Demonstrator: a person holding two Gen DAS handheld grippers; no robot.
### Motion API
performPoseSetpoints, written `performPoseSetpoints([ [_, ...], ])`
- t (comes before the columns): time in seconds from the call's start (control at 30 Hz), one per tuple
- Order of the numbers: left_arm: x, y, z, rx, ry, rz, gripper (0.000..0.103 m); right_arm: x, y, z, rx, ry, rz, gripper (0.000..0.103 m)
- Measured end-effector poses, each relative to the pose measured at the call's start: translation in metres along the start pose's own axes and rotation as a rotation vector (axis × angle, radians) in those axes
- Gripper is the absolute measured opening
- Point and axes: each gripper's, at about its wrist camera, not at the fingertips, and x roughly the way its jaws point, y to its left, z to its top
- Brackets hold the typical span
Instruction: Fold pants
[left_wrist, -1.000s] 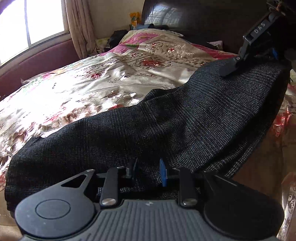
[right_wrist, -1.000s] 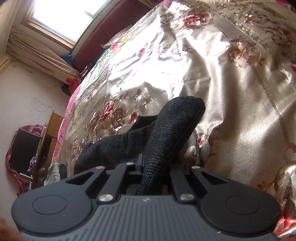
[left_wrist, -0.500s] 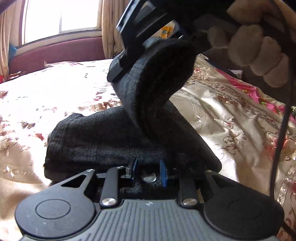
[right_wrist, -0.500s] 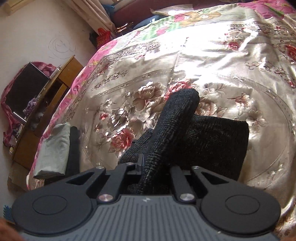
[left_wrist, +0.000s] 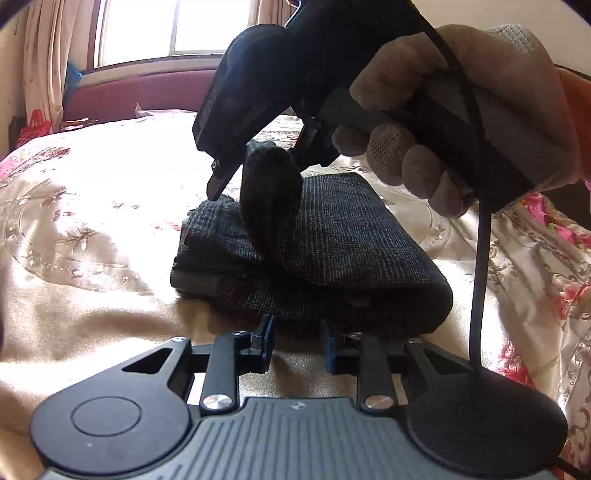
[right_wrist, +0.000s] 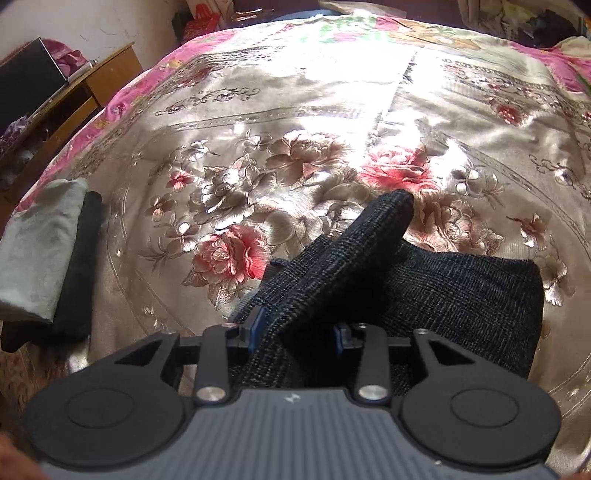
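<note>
I see the pants (left_wrist: 332, 229), dark charcoal with a fine woven check, folded into a thick, roughly rectangular stack on the bed. One rounded fold of cloth rises up from the stack's top instead of lying flat.

The pants' (left_wrist: 332, 236) near edge hides the left gripper's (left_wrist: 297, 345) fingertips (partly).
</note>
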Motion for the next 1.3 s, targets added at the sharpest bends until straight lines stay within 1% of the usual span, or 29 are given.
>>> performPoseSetpoints([
  [0.07,-0.004,-0.001,0.005,0.02,-0.012,0.007,0.04,-0.005,-0.003,0.002,0.029,-0.014,0.034,0.044],
  [0.17,-0.012,-0.005,0.012,0.058,-0.025,0.023,0.04,-0.013,-0.006,0.007,0.039,-0.036,0.114,0.043],
  [0.23,-0.018,-0.008,0.017,0.074,-0.037,0.039,0.04,-0.023,-0.009,0.011,0.036,-0.077,0.163,0.044],
  [0.27,-0.022,-0.008,0.019,0.078,-0.045,0.046,0.04,-0.027,-0.011,0.013,0.034,-0.092,0.175,0.042],
  [0.33,-0.025,-0.01,0.026,0.09,-0.065,0.065,0.04,-0.035,-0.016,0.017,0.022,-0.127,0.156,0.042],
  [0.4,-0.026,-0.011,0.035,0.11,-0.095,0.081,0.041,-0.041,-0.025,0.017,-0.004,-0.158,0.099,0.042],
  [0.43,-0.025,-0.011,0.039,0.123,-0.11,0.092,0.041,-0.042,-0.032,0.014,-0.02,-0.167,0.053,0.042],
  [0.5,-0.014,-0.008,0.055,0.152,-0.146,0.124,0.041,-0.041,-0.045,0.007,-0.041,-0.184,-0.026,0.042],
  [0.57,0.0,0.0,0.068,0.145,-0.17,0.138,0.041,-0.035,-0.057,0.002,-0.043,-0.186,-0.057,0.044],
  [0.63,0.018,0.009,0.078,0.13,-0.165,0.154,0.042,-0.024,-0.066,0.001,-0.028,-0.18,-0.056,0.044],
  [0.67,0.03,0.013,0.08,0.131,-0.152,0.178,0.042,-0.016,-0.068,0.002,-0.027,-0.174,-0.048,0.044],
  [0.73,0.05,0.021,0.079,0.126,-0.106,0.23,0.042,0.003,-0.07,0.005,-0.033,-0.165,-0.042,0.043],
  [0.77,0.057,0.025,0.077,0.112,-0.078,0.239,0.042,0.011,-0.069,0.006,-0.036,-0.159,-0.038,0.043],
  [0.83,0.066,0.031,0.069,0.095,-0.045,0.247,0.042,0.033,-0.068,0.006,-0.05,-0.136,-0.022,0.044],
  [0.9,0.071,0.031,0.059,0.107,-0.026,0.266,0.043,0.05,-0.067,0.004,-0.062,-0.114,-0.021,0.044],
  [1.0,0.076,0.032,0.05,0.089,-0.011,0.275,0.042,0.063,-0.069,-0.001,-0.054,-0.119,-0.011,0.043],
  [1.1,0.072,0.029,0.054,0.106,-0.004,0.267,0.042,0.061,-0.076,0.004,-0.02,-0.102,0.014,0.042],
  [1.13,0.07,0.027,0.056,0.121,-0.007,0.264,0.042,0.053,-0.077,0.006,-0.016,-0.107,0.007,0.04],
  [1.17,0.064,0.027,0.061,0.136,-0.018,0.254,0.042,0.046,-0.078,0.006,-0.013,-0.121,-0.001,0.039],
  [1.2,0.058,0.027,0.065,0.143,-0.031,0.253,0.043,0.031,-0.078,0.004,-0.012,-0.155,-0.003,0.039],
  [1.27,0.052,0.027,0.07,0.151,-0.045,0.269,0.044,0.005,-0.081,-0.005,-0.017,-0.21,-0.015,0.039],
  [1.3,0.05,0.028,0.071,0.153,-0.048,0.278,0.044,-0.008,-0.083,-0.011,-0.024,-0.234,-0.026,0.041],
])
